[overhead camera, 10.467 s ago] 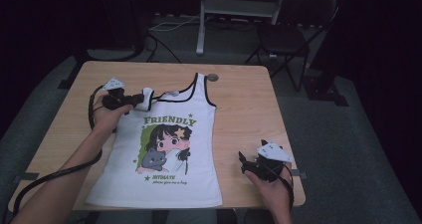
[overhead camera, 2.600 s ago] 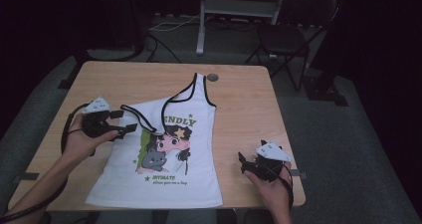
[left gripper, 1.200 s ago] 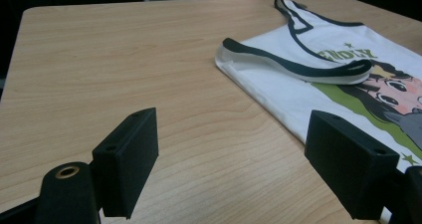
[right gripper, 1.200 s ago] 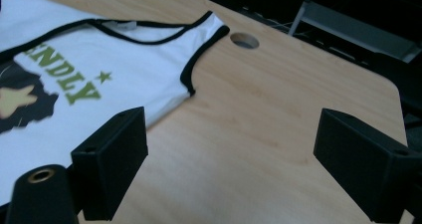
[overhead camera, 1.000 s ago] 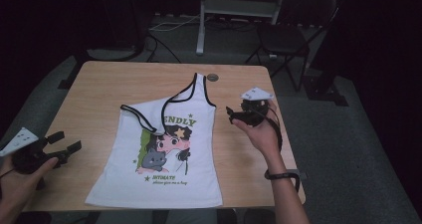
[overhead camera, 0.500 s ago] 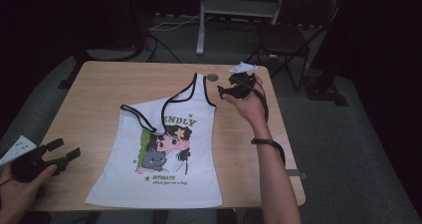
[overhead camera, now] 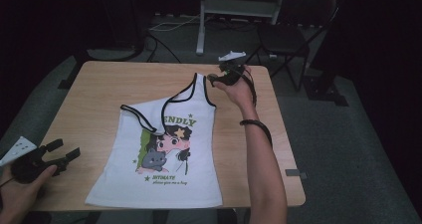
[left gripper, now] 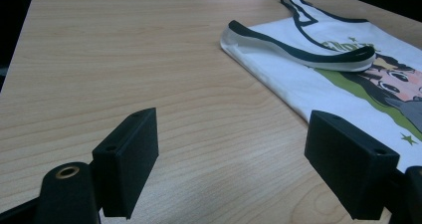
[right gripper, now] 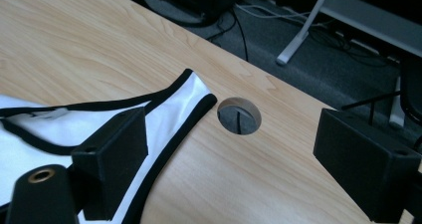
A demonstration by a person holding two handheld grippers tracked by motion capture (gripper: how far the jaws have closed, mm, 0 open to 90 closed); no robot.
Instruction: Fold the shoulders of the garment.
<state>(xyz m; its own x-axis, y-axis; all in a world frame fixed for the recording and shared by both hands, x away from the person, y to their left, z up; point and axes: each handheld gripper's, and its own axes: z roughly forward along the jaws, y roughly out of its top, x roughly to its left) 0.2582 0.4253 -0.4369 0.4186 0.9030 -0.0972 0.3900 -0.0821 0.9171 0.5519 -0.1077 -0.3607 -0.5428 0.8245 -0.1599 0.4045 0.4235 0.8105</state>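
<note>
Reaching for the remaining shoulder strap (right gripper: 186,97) of the tank top (overhead camera: 166,154), the right gripper (overhead camera: 225,74) holds its jaws spread wide and empty, the strap's tip lying just ahead of its left jaw and beside the cable hole (right gripper: 239,115); a clean pinch calls for sliding that jaw under the black trim and closing on both layers. The left gripper (overhead camera: 58,153), likewise released, rests with the folded-over corner ahead of its right jaw. The top lies flat on the table (overhead camera: 99,89), its long axis running hem-to-strap, neckline pointing away from the person.
</note>
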